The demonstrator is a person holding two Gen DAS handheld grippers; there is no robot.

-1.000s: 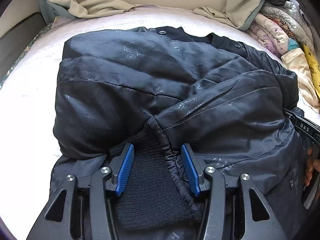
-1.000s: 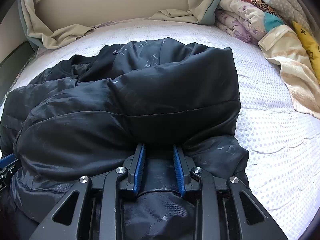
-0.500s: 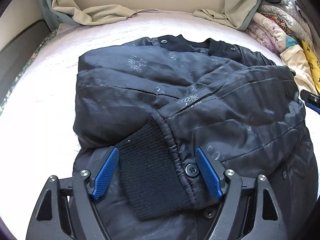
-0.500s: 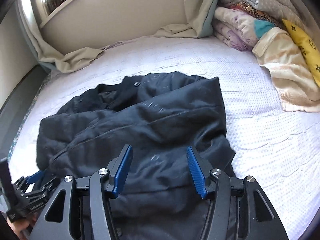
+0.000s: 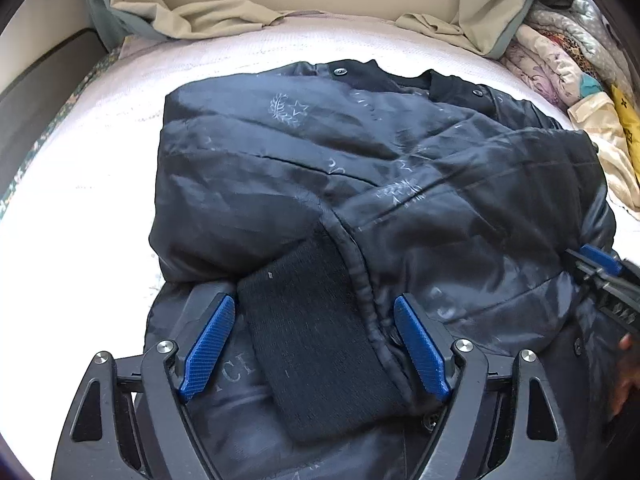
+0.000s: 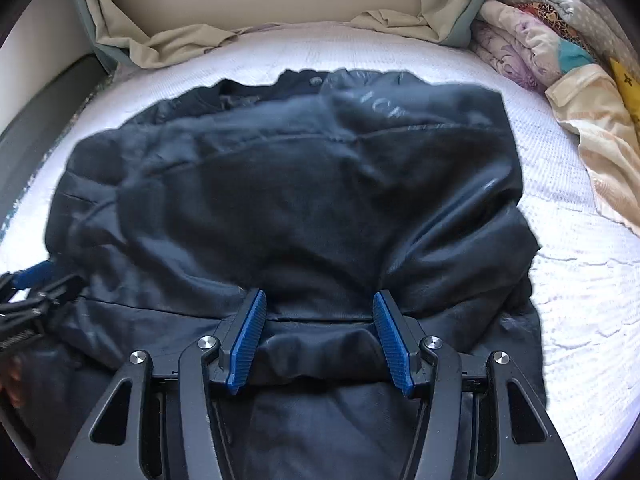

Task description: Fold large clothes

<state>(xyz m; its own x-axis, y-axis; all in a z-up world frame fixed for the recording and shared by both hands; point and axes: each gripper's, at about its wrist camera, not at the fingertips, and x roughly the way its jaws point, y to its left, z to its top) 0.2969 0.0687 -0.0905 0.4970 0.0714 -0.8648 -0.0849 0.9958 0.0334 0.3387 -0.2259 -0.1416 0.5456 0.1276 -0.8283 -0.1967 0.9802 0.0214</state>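
A large black padded jacket (image 5: 340,184) lies partly folded on the white bed (image 5: 60,240), its sleeves laid over the body. It also fills the right wrist view (image 6: 300,200). My left gripper (image 5: 314,320) is open, its blue pads on either side of the black knit cuff (image 5: 312,340) without pinching it. My right gripper (image 6: 318,320) is open over the jacket's near right edge, with dark fabric lying between the jaws. Each gripper shows at the edge of the other's view, the right one in the left wrist view (image 5: 600,272) and the left one in the right wrist view (image 6: 32,288).
A beige sheet (image 5: 208,20) is bunched against the headboard. A pile of patterned quilts and clothes (image 6: 560,60) lies at the back right. A dark bed frame (image 5: 36,80) runs along the left. White bedding (image 6: 580,280) lies to the right of the jacket.
Both grippers let go of the jacket and opened. The right gripper rose away, then came back down over the near right edge. The left gripper stays around the cuff.
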